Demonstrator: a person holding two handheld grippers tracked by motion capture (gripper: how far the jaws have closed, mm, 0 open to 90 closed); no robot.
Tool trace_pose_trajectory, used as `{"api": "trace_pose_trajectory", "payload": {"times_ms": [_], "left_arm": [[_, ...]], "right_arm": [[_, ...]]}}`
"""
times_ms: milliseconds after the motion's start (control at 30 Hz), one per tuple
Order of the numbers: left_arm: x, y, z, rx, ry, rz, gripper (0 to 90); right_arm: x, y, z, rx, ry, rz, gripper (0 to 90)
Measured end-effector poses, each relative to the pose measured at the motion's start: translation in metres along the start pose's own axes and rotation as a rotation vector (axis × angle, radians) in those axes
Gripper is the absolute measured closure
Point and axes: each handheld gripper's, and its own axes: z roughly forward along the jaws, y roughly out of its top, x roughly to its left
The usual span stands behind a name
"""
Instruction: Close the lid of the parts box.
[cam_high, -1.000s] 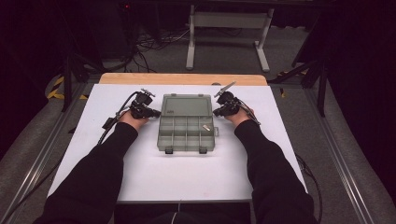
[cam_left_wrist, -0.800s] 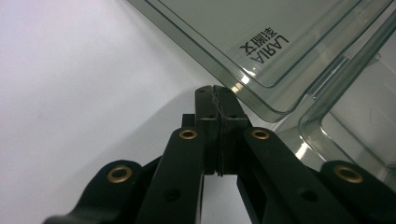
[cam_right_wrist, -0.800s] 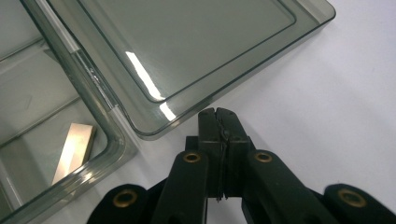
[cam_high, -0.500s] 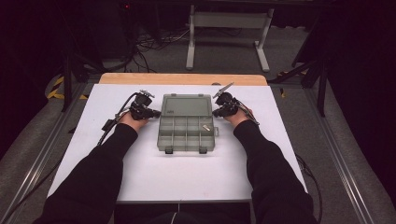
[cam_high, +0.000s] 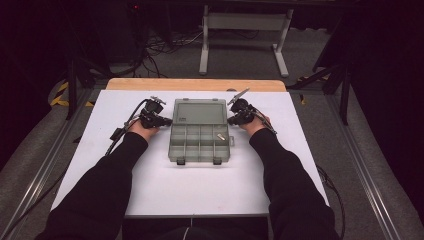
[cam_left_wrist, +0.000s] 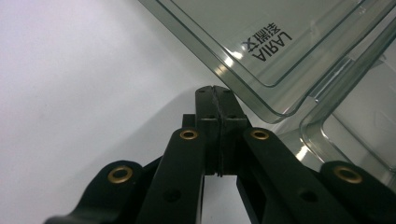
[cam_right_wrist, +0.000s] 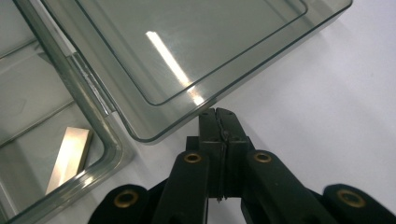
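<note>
The left gripper has its black jaws pressed together on nothing, its tip just beside, perhaps touching, the near corner of the clear grey plastic lid, which lies folded back flat on the table. The right gripper is clenched the same way, empty, its tip at the opposite corner of that lid. In the high view the left gripper and right gripper flank the smoky transparent compartment box at its hinge line, in the middle of the white table.

Judging by this, the box stands opened and the hands are poised either side of the lid; the next move likely calls for getting both tips under the lid's corners and swinging it over evenly, so the box does not skid.

Counted: two grippers, one box with one lid, two front latches, one small brass-coloured metal bar lying in a right-hand compartment.
</note>
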Motion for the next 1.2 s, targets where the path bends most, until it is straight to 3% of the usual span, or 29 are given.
{"api": "trace_pose_trajectory", "payload": {"times_ms": [667, 1200], "left_arm": [[-0.0023, 0.0027, 0.0054, -0.029, 0.008, -0.022, 89.8], [-0.0021, 0.0043, 0.0084, -0.053, 0.019, -0.016, 89.8]], "right_arm": [[-0.0009, 0.0040, 0.0040, -0.014, -0.017, -0.010, 90.0], [-0.0030, 0.0082, 0.0059, -0.012, -0.026, -0.005, 90.0]]}}
